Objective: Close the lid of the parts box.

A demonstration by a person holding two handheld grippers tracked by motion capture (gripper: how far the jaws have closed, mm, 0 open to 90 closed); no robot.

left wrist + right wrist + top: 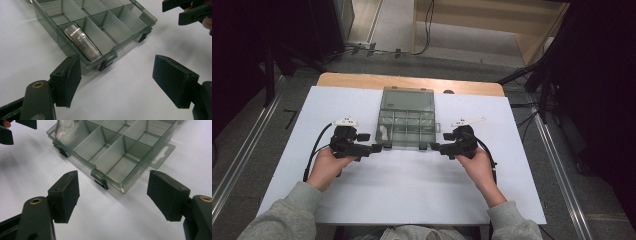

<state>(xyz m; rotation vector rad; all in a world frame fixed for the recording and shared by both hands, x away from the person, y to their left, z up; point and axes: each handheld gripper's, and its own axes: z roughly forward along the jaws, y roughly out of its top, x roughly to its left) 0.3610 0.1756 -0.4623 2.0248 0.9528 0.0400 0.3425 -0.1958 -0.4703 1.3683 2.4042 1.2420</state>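
Organizer box point(406, 121) mid-table point(362, 200) — roll point(383, 132) in left compartment

Wooden table point(362, 80) under a white sheet point(412, 185), centre frame. Grey carpet floor point(257, 145) either side, metal floor rails point(562, 175) lower left and right. Black stand legs point(272, 70) upper left, cables point(428, 25) top centre, light wooden panel point(492, 20) upper right. Corners dark.

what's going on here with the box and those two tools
A person holds a tool in each hand at the near edge of a clear compartment box on a white-covered table. The lid stands open. The left tool and right tool both have their jaws open, close to the box's front latches without gripping anything. One small roll-like item lies in the near left compartment.
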